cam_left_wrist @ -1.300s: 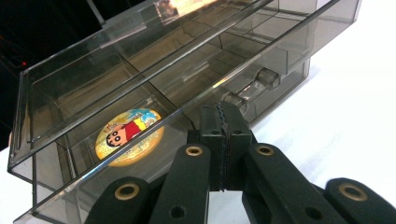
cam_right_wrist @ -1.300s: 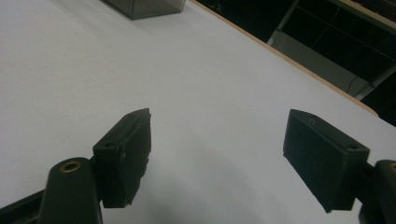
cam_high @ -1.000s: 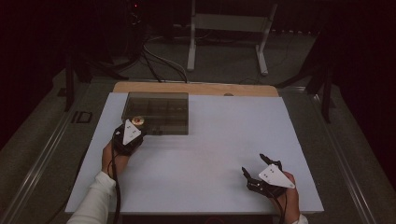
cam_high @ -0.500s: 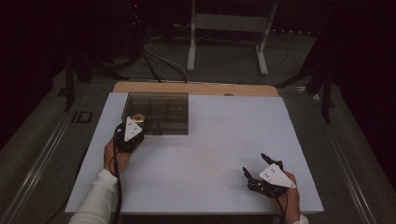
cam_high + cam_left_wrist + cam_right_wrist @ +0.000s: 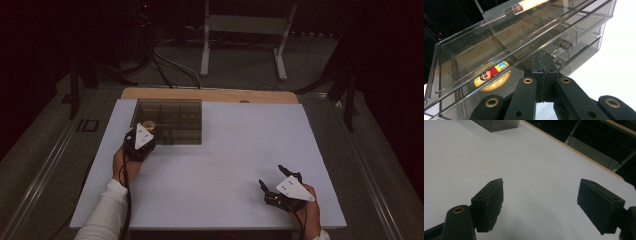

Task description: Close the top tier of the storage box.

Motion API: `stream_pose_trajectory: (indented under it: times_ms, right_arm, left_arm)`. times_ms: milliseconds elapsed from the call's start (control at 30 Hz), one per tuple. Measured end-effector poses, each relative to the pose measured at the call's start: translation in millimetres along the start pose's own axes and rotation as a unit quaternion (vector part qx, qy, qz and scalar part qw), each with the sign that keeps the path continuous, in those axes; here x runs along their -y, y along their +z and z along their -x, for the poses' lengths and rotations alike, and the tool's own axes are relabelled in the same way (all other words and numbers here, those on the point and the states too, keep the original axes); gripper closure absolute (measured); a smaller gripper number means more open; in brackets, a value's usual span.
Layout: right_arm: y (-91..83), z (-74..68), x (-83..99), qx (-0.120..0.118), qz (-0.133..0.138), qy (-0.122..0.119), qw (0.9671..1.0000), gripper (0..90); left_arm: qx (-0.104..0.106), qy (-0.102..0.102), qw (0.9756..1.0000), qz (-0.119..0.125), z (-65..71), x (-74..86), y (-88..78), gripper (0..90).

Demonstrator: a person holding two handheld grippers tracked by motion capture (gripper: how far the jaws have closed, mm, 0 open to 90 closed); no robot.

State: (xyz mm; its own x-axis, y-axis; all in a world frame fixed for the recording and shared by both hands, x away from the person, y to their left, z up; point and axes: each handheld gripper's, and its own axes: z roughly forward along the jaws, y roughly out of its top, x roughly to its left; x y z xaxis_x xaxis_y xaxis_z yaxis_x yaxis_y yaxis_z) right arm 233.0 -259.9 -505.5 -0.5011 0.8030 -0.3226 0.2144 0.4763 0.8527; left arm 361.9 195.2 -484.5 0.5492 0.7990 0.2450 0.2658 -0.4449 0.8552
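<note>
Here, closed left tool (image 5: pixel 543 65) against clear drawer box (image 5: pixel 524 32); right tool (image 5: pixel 541 205) open over bare table (image 5: pixel 536 157).

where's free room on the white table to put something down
Most of the white table is bare: the whole stretch between the clear drawer box and the right gripper, plus the far right side. It is crowded only at the box's front, where the left gripper sits.

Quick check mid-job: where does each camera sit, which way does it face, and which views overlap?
High view: above the near edge, facing forward and down on the table; both forearms and both tongs show.
Left gripper view: on the left tongs, shut, facing the clear drawer box and a cartoon disc.
Right gripper view: on the right tongs, open, facing across the table.
Shared: all three show the box.
</note>
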Motion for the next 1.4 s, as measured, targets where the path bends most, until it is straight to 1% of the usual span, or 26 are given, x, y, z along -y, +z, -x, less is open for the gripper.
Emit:
stream_pose_trajectory:
  times_ms: [400, 567, 833, 1133, 1400]
  right_arm:
    - [0.3, -0.8, 0.1, 0.000, -0.002, -0.003, 1.0000, 20.7]
    - [0.3, -0.2, 0.5, 0.000, -0.002, 0.000, 1.0000, 20.6]
    - [-0.9, -0.5, -0.4, 0.002, 0.000, -0.003, 1.0000, 20.8]
    - [-0.4, 0.2, 0.3, 0.001, -0.001, -0.001, 1.0000, 20.9]
    - [0.8, -0.9, 0.4, 0.000, -0.003, -0.003, 1.0000, 20.9]
  left_arm:
    - [-0.001, -0.004, 1.0000, 0.002, -1.1, -0.2, 2.5, 90.0]
    - [-0.004, -0.003, 1.0000, 0.002, -1.2, -0.4, 3.7, 90.0]
    - [-0.011, -0.005, 0.9999, 0.001, -1.8, -0.8, 7.0, 90.0]
    - [-0.010, -0.007, 0.9999, -0.002, -2.7, 0.2, 8.1, 90.0]
    - [-0.010, -0.011, 0.9999, -0.005, -3.5, 1.7, 9.6, 90.0]
